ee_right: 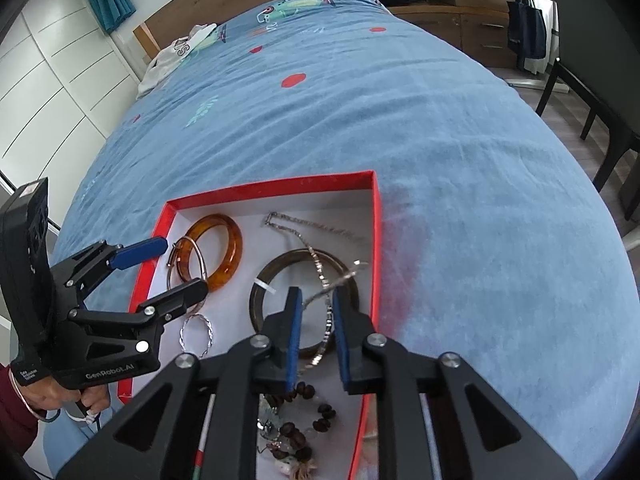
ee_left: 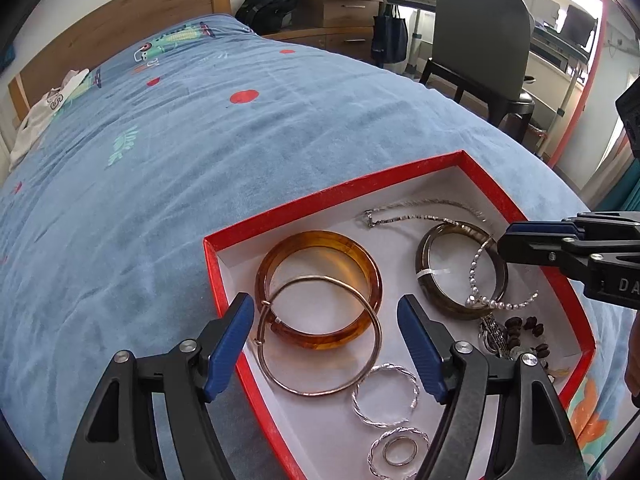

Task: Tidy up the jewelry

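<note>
A red box (ee_left: 360,182) (ee_right: 376,240) with a white floor lies on the bed and holds jewelry: an amber bangle (ee_left: 362,254) (ee_right: 234,252), a thin metal hoop (ee_left: 374,354) (ee_right: 196,254), a dark bangle (ee_left: 424,280) (ee_right: 258,292), a silver chain (ee_left: 412,206) (ee_right: 304,222), twisted silver rings (ee_left: 384,396) (ee_right: 196,334), a small ring (ee_left: 399,450), brown beads (ee_left: 528,330) (ee_right: 304,392). A beaded silver bracelet (ee_left: 478,272) (ee_right: 326,316) lies over the dark bangle. My left gripper (ee_left: 326,344) (ee_right: 176,264) is open over the amber bangle and hoop. My right gripper (ee_right: 316,302) (ee_left: 506,240) is narrowly open around the bracelet, not clamped.
The box sits on a blue patterned bedspread (ee_left: 200,160). A white garment (ee_left: 40,116) lies by the wooden headboard (ee_left: 120,20). A dark chair (ee_left: 480,40), drawers (ee_left: 340,0) and a backpack (ee_left: 268,8) stand beyond the bed.
</note>
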